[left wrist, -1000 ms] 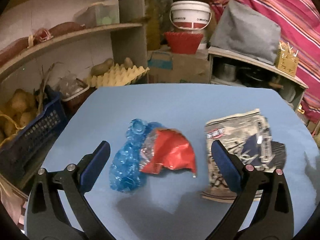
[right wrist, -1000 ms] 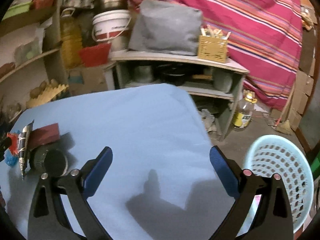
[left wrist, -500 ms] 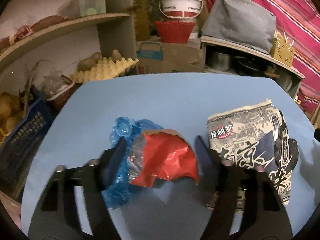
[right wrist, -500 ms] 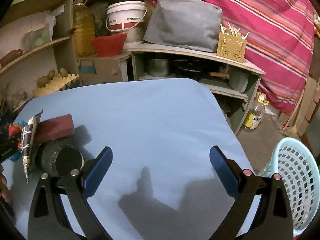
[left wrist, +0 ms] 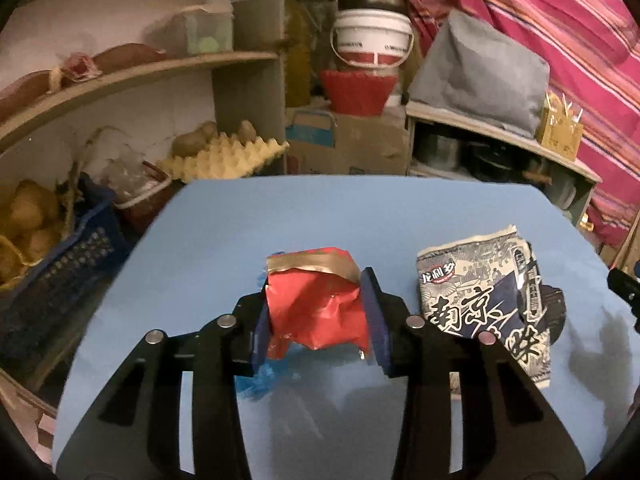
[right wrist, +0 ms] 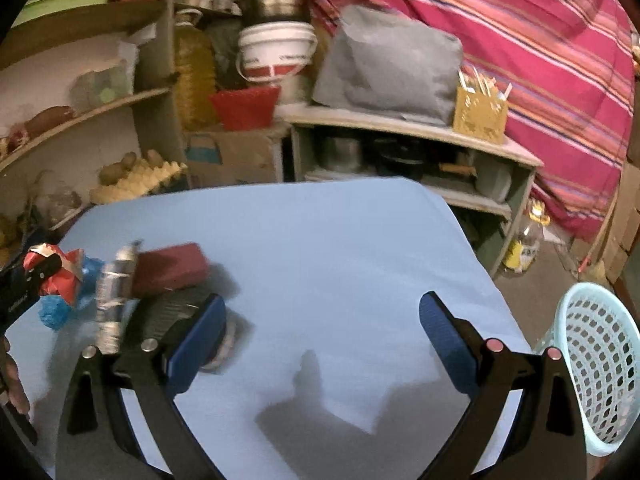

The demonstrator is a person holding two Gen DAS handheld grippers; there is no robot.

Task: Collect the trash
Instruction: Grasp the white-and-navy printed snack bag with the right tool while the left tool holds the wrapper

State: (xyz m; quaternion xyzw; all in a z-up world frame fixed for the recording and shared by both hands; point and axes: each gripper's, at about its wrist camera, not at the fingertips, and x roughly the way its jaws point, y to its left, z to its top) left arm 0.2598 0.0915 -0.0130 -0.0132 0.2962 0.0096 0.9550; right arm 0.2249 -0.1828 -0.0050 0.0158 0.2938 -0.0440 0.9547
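I work at a blue table (right wrist: 320,240) in a dim, cluttered storeroom — behind it to the left a curved wooden shelf (left wrist: 132,76) runs along a pale wall, an egg tray (left wrist: 224,158) below. Straight behind the table stands a cardboard box (left wrist: 348,144); to its right a low grey cabinet (right wrist: 420,136) — a striped pink cloth (right wrist: 520,32) hangs beyond.

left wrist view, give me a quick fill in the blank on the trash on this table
1. The left tongs squeeze a crumpled ____ foil wrapper.
2. The printed navy-and-white snack bag lies on the ____ table.
3. The right tongs are open and hold ____.
4. The pale perforated plastic basket stands ____ the table.

red; blue; nothing; beside
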